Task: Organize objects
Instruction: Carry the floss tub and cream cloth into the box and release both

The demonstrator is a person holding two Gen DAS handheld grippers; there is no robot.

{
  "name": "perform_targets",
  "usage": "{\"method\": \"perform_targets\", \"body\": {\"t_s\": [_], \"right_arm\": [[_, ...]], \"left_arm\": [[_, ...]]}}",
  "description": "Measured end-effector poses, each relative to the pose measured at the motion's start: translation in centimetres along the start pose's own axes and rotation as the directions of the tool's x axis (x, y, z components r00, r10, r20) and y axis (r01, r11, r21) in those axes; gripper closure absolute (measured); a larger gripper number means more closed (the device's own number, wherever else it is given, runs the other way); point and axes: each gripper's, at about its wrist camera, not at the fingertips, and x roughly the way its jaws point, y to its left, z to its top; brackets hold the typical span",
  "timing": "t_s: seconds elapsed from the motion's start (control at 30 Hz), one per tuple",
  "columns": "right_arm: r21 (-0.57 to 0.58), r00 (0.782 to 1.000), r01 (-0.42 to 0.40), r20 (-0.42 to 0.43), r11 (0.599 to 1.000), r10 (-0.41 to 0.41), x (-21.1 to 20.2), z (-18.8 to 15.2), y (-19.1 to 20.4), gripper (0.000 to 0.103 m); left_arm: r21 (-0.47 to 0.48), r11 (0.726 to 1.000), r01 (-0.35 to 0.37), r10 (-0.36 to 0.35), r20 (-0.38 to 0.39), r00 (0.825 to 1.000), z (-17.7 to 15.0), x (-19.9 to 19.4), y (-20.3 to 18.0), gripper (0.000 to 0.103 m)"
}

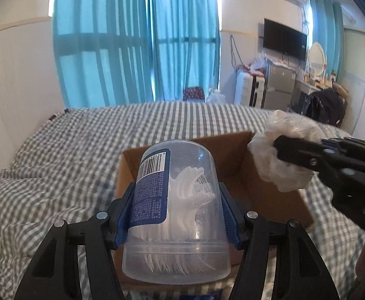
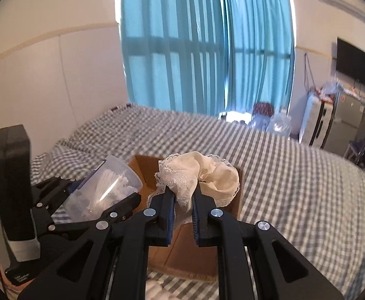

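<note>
Below, cardboard box (image 1: 277, 190) on checked bedspread (image 1: 57, 155), left tongs (image 1: 177, 215) clamping floss-pick jar (image 1: 180, 200), right tongs (image 2: 183, 200) pinching lace scrunchie (image 2: 207, 175).

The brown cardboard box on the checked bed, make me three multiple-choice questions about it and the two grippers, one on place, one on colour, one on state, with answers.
1. Where does the brown cardboard box sit?
A. on the grey-and-white checked bed cover
B. on a wooden desk
C. on the floor

2. What colour is the label on the clear plastic tub of white floss picks?
A. red
B. blue
C. green

3. What is the right gripper doing?
A. standing open and empty
B. clamping the box wall
C. pinching a cream lace-edged fabric scrunchie

Answers: 1 A, checked cloth surrounds the box; 2 B, the barcode label is blue; 3 C, fabric bunches between its closed pads, while the left gripper holds the tub.
</note>
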Motion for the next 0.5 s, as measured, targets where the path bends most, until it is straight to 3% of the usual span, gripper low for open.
{"method": "perform_targets", "body": {"t_s": [0.3,0.37,0.4,0.43,0.5], "right_arm": [[0.048,0.996,-0.021,-0.084,0.999,0.025,5.7,-2.7,-2.6,0.090],[0.066,0.997,-0.018,-0.077,0.998,0.023,5.5,-2.6,-2.9,0.077],[0.076,0.997,-0.011,-0.072,0.997,0.017,5.1,-2.6,-3.0,0.066],[0.094,0.998,0.001,-0.058,0.996,0.004,4.6,-2.4,-3.1,0.059],[0.120,1.000,-0.007,-0.026,0.993,0.010,3.1,-1.8,-3.2,0.053]], "left_arm": [[-0.015,1.000,0.024,-0.025,-0.071,0.997,-1.9,2.8,0.4,0.039],[-0.013,0.999,0.029,-0.030,-0.072,0.997,-1.8,2.3,0.2,0.035],[-0.012,1.000,0.027,-0.027,-0.067,0.997,-1.7,1.9,0.2,0.033],[-0.011,1.000,0.022,-0.023,-0.057,0.998,-1.7,1.3,0.0,0.025],[-0.002,1.000,0.010,-0.010,-0.023,1.000,-1.4,-0.3,-0.1,0.017]]}}
